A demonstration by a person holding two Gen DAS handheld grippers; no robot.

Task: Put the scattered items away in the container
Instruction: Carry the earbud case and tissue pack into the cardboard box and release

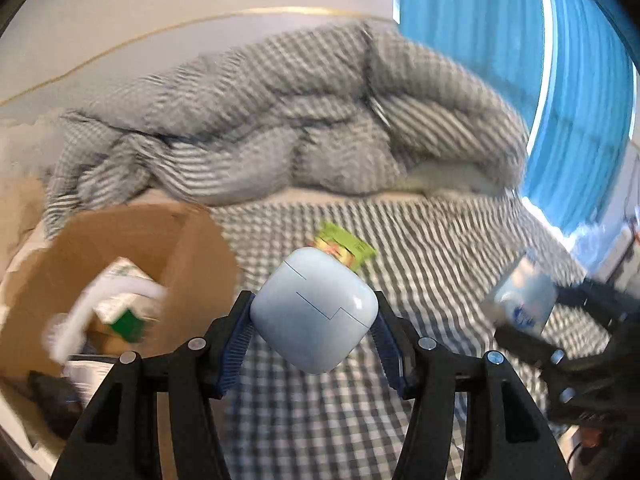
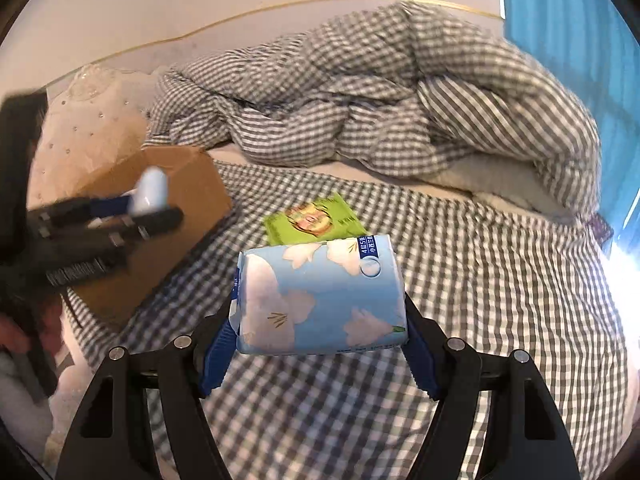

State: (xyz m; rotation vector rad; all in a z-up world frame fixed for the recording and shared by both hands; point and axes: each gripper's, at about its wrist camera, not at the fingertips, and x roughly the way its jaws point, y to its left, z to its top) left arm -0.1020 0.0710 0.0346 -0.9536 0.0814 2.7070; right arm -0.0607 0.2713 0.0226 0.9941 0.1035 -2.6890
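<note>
My left gripper [image 1: 314,316] is shut on a pale blue earbud case [image 1: 316,312] and holds it above the bed, just right of the open cardboard box [image 1: 188,248]. The box holds a white cable and a small white-and-green carton [image 1: 120,304]. My right gripper [image 2: 320,320] is shut on a blue floral tissue pack [image 2: 320,300], held above the bed. A green sachet [image 2: 314,222] lies on the checked sheet beyond it; it also shows in the left wrist view [image 1: 344,244]. The right gripper with its pack shows at the right of the left wrist view [image 1: 524,304]. The left gripper shows at the left of the right wrist view [image 2: 148,200], in front of the box [image 2: 192,184].
A rumpled grey-checked duvet [image 2: 380,100] lies across the back of the bed. A beige pillow [image 2: 80,128] sits behind the box. A blue curtain [image 1: 500,40] hangs at the right. Dark items lie low at the left edge of the bed [image 1: 52,396].
</note>
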